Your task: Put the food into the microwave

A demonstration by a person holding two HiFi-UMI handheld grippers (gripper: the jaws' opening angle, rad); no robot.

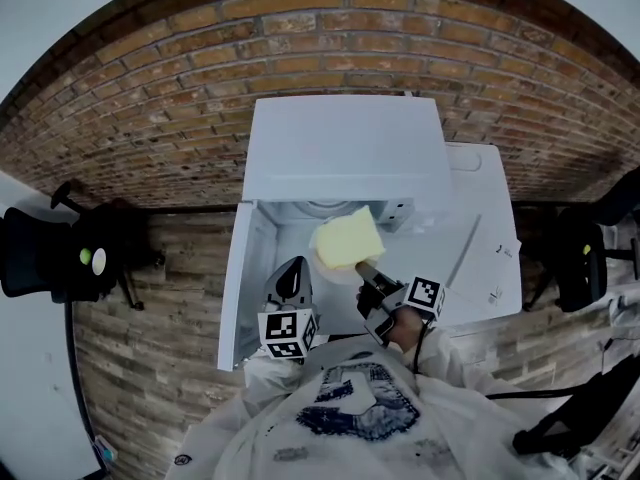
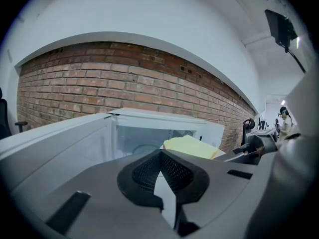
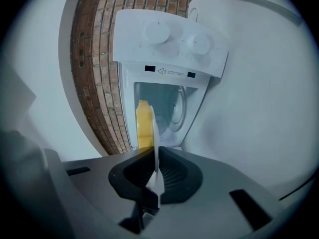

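Observation:
The white microwave [image 1: 345, 148] stands with its door [image 1: 245, 278] swung open to the left. My right gripper [image 1: 368, 271] is shut on the rim of a white plate [image 1: 332, 264] that carries a pale yellow slab of food [image 1: 347, 238], held right at the cavity mouth. In the right gripper view the plate [image 3: 155, 133] stands edge-on between the jaws, with the food [image 3: 143, 123] in front of the opening. My left gripper [image 1: 292, 273] hangs just inside the open door, shut and holding nothing. The left gripper view shows the food [image 2: 192, 146] beyond its jaws.
A brick wall [image 1: 150, 98] runs behind the microwave. A white unit [image 1: 490, 238] adjoins its right side. Two knobs [image 3: 174, 36] sit on the control panel. Black gear [image 1: 60, 253] stands at far left and a black chair [image 1: 580, 258] at far right.

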